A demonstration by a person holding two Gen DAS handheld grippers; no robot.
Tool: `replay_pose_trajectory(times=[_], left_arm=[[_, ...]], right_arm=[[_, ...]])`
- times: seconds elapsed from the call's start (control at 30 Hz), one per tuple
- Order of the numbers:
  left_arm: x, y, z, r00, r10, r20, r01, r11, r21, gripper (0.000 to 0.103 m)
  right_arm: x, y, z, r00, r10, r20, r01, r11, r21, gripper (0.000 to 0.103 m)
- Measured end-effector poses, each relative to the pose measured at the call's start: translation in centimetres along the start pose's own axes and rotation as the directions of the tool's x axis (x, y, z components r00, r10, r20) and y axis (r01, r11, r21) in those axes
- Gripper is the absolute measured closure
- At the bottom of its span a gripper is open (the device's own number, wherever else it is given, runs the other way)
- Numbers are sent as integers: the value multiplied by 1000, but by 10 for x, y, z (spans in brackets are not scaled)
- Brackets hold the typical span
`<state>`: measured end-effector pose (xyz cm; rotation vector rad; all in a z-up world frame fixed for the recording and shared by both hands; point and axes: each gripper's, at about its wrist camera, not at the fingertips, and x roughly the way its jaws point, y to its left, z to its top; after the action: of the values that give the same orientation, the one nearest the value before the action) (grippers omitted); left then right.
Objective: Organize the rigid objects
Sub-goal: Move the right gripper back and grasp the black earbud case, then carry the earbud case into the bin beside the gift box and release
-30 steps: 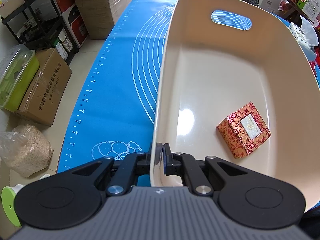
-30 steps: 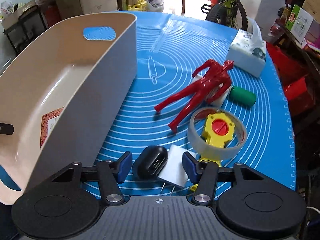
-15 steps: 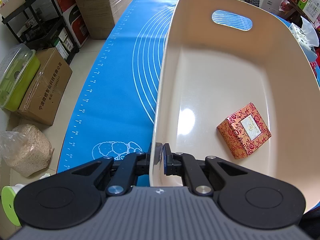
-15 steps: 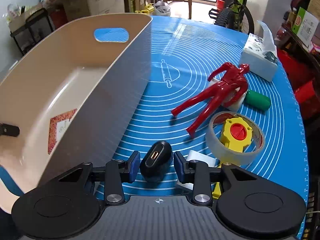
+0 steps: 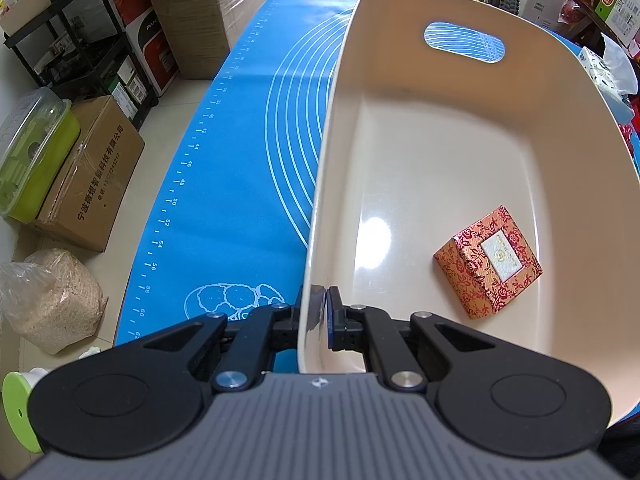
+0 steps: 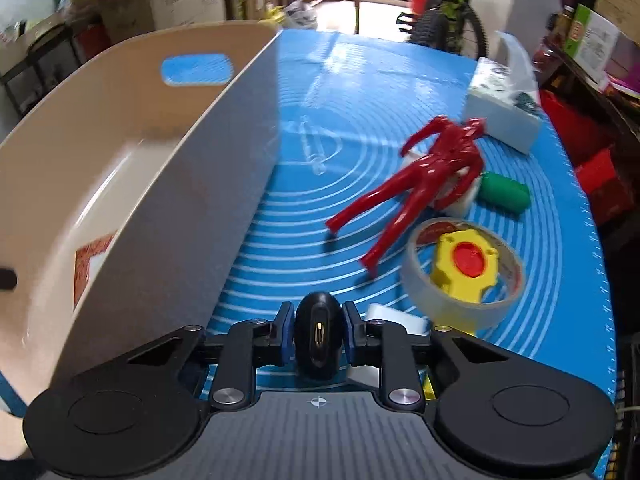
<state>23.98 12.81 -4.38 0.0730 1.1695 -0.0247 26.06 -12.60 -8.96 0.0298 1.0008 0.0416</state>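
The left gripper (image 5: 319, 312) is clamped on the near rim of the cream bin (image 5: 440, 152) (lower centre of its view). The right gripper (image 6: 319, 330) is closing its jaws, pads touching a black earbud case (image 6: 319, 336) at lower centre. A red patterned box (image 5: 488, 261) lies inside the bin, lower right.

A blue silicone baking mat printed with white concentric rings and a ruler edge (image 6: 304, 216) covers the table, and a cream plastic tub with an oval handle slot (image 5: 460, 128) stands on its left part. To the right of the tub, a glossy red plastic human figure (image 6: 424, 184) lies on the mat, partly over a white block (image 6: 464, 200), with a green cylinder (image 6: 505, 191) just beside it and a white tissue pack (image 6: 508, 120) farther back. Nearer, a roll of clear tape (image 6: 460, 268) rings a yellow toy with a red centre (image 6: 466, 264), and a white plug adapter (image 6: 396, 316) lies just beside it
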Motion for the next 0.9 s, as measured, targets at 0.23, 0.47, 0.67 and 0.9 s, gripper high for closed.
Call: replay_pose_trajectory(times=[0.23,0.47,0.67,0.9], left_arm=[[0,1,0,1000,0,0,0,1000,-1,94],[0,1,0,1000,0,1,0,1000,0,94],[0,1,0,1000,-1,2,1,1000,0,94],[0,1,0,1000,-1,2,1,1000,1,94]], right_arm=[[-23,-10,10,997,3,78,-8,998,63,70],[-39,-6,13,988,-12,151,3,998,56,70],[-66,-2,22,964,-11,265,-7,998,66,70],[-99,11,38,914,39,403,-72,995,68,70]])
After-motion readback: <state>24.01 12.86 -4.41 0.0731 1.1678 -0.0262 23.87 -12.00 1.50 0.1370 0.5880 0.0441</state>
